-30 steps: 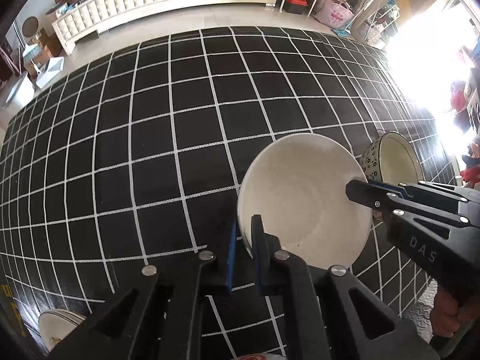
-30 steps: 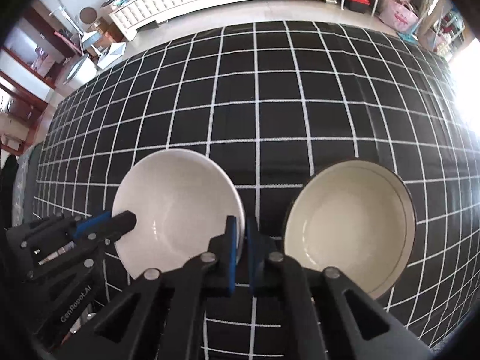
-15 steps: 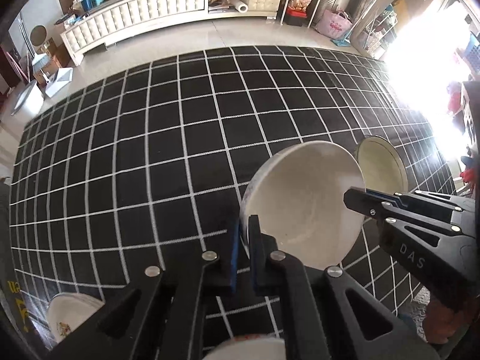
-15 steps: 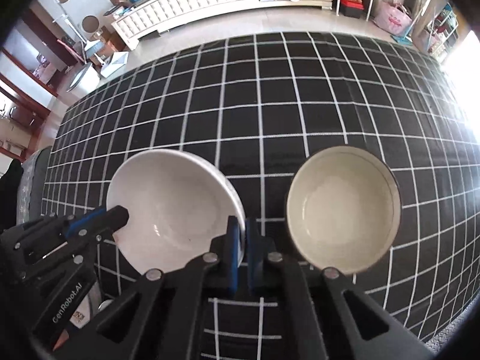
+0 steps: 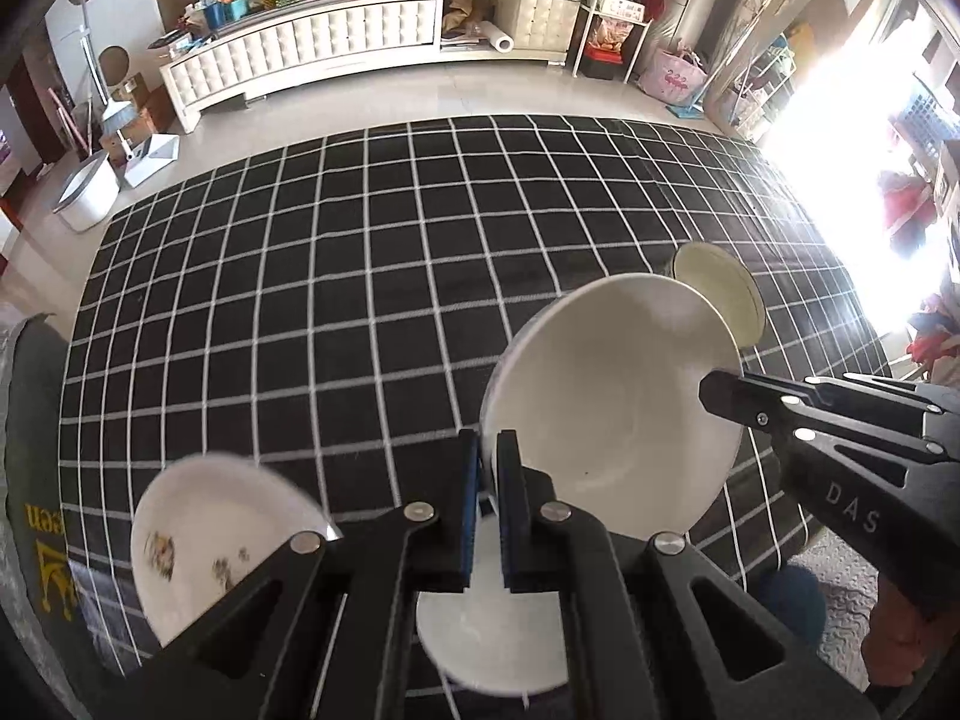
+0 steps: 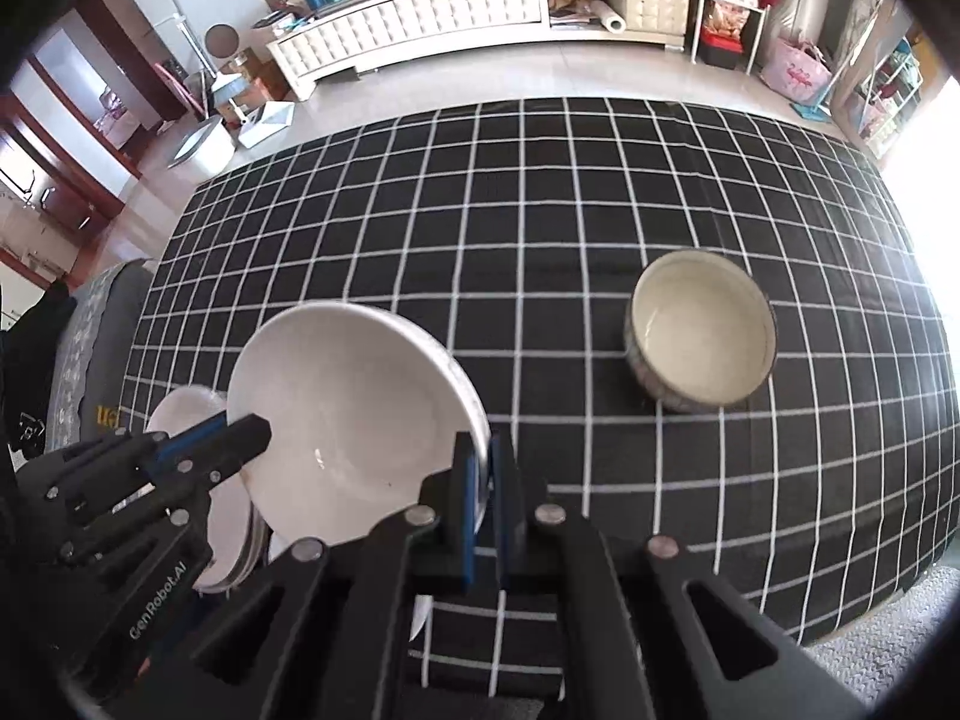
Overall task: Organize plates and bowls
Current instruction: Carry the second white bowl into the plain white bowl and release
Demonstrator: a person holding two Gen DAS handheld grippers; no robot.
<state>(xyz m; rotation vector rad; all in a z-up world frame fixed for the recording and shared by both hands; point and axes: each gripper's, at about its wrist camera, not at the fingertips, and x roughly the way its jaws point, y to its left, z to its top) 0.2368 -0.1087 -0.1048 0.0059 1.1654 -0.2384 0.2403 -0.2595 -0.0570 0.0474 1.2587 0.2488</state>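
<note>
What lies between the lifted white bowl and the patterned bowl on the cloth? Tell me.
Only bare checked cloth separates the white bowl from the patterned bowl; the right wrist view shows it.

A black cloth [image 5: 336, 300] with a white grid is spread over the tabletop. Beyond it, a pale tiled floor [image 5: 384, 90] is seen, and a long white tufted cabinet [image 5: 312, 48] cluttered with boxes and containers is set against the far wall. A paper roll [image 5: 501, 43] is lodged in its open shelf. A pink bag [image 5: 675, 75] is placed beside a wire rack [image 5: 612, 6].
</note>
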